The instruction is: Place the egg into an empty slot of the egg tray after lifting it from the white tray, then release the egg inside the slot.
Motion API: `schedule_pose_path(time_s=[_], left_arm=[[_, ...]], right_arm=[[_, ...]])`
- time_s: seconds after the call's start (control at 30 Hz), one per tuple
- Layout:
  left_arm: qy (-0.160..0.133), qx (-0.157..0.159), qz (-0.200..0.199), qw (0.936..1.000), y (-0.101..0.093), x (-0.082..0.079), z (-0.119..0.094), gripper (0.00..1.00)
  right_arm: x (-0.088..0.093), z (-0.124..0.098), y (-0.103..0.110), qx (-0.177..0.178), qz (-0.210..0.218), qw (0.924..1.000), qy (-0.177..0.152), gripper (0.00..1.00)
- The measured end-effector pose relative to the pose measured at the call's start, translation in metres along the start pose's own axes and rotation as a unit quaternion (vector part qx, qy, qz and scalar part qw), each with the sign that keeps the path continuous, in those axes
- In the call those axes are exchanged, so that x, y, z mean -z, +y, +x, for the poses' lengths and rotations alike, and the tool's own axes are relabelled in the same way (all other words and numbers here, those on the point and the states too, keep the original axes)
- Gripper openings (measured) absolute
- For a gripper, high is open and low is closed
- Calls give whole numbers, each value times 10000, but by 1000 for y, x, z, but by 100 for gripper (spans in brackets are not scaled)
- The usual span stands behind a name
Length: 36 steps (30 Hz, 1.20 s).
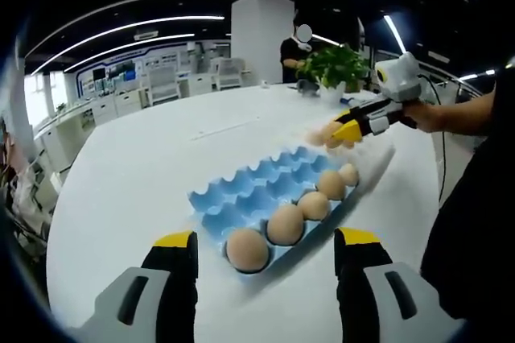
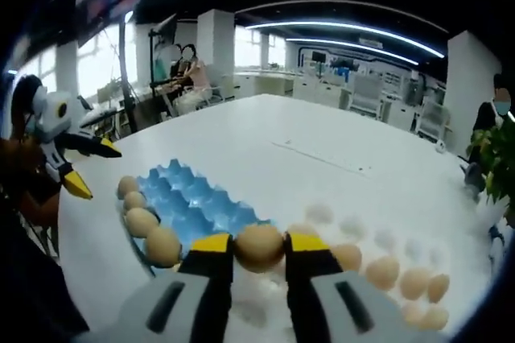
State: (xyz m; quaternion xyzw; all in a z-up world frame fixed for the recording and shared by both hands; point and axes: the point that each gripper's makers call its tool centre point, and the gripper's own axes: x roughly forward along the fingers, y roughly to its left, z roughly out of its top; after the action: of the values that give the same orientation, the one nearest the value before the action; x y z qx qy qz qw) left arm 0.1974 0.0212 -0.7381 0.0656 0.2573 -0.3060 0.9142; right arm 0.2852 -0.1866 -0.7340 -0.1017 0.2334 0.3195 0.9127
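Right gripper view: right gripper [image 2: 259,248] had its two yellow-tipped jaws closed on a brown egg [image 2: 259,246], pinched from both sides. Beneath and beyond the jaws lay the white tray [image 2: 378,240], hard to pick out against the white table [image 2: 322,142]; more eggs [image 2: 414,283] sat in it off to the right of the jaws. Blue egg tray [image 2: 193,202] lay just left of and beyond the jaw tips, with a row of four eggs [image 2: 142,221] along its left edge and the remaining slots bare. Left gripper [image 2: 84,166] showed at far left, jaws spread apart, nothing between them.

Left gripper view: own jaws [image 1: 265,250] stood wide apart and empty, low over the table, the egg tray [image 1: 241,198] straight ahead between them. Four eggs [image 1: 286,224] ran along the tray's right-hand edge, the nearest just past the jaw tips. Beyond the tray's far end the right gripper [image 1: 342,134] hung over the white tray [image 1: 374,158], the held egg [image 1: 328,134] blurred at its tips. A potted plant [image 1: 334,65] stood on the table farther off, a person [image 1: 291,49] behind it.
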Motion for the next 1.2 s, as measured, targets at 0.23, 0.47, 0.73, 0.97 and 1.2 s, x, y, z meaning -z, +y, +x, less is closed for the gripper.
schedule_pose_path(time_s=[0.23,0.47,0.73,0.97,1.2], left_arm=[[-16,-15,-22,10000,2,1,-3,70],[-10,33,-12,10000,4,2,-5,70],[10,42,-20,10000,12,6,-11,70],[-8,85,4,10000,18,6,-13,70],[-57,86,-45,9999,28,7,-14,70]], right_arm=[[-15,13,21,-251,-49,9996,-101,24],[-30,31,53,-561,-128,9982,-180,24],[-49,57,100,-984,-269,9943,-324,24],[-59,85,139,-1339,-436,9895,-315,24],[-59,109,168,-1626,-463,9853,-233,24]])
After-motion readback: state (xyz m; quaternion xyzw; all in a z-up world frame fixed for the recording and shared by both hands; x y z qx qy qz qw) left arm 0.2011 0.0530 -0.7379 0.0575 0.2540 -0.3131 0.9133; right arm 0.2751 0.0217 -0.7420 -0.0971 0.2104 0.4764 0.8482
